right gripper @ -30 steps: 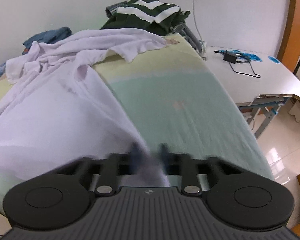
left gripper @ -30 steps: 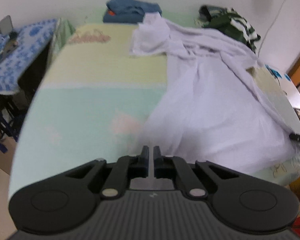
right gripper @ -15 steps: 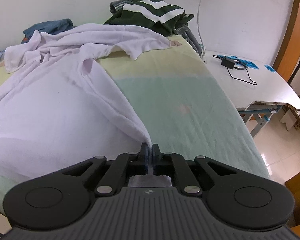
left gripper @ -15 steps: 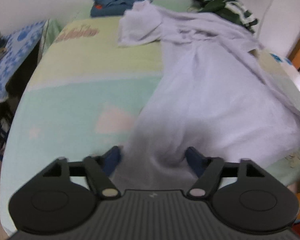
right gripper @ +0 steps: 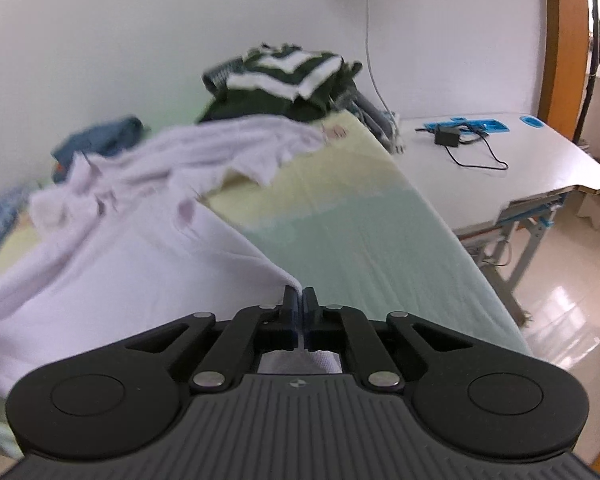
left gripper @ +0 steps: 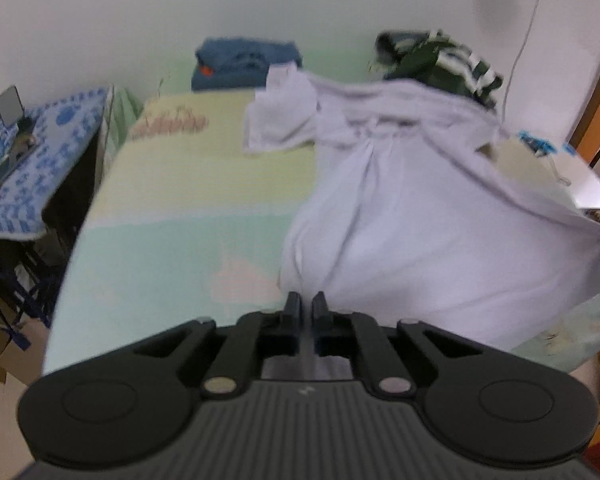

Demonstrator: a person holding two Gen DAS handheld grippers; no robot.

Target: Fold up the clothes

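A: So, nearest first: what does the left hand-held gripper have?

B: Its jaws have just snapped together on the near hem of the white shirt, and cloth shows behind the closed fingers. That corner is lifted off the bed.

A: And the right hand-held gripper?

B: Pinched on the same white shirt, at the other near corner. Its jaws have narrowed to a sliver, with a fold of fabric running up into them and a bit of white visible below.

A: Where does the garment lie beyond that?

B: Its body stretches away from both grips across the bed, over the pale green and yellow sheet, and its bunched sleeves and collar sit at the far end. Both views are blurred there.

A: Anything past it?

B: A folded blue garment at the far left by the wall, and a dark green striped pile at the far right, the shirt's far edge just in front of it. A white worktop stands to the right of the bed with a black adapter and cable on it. To the left stands a surface under a blue patterned cloth.
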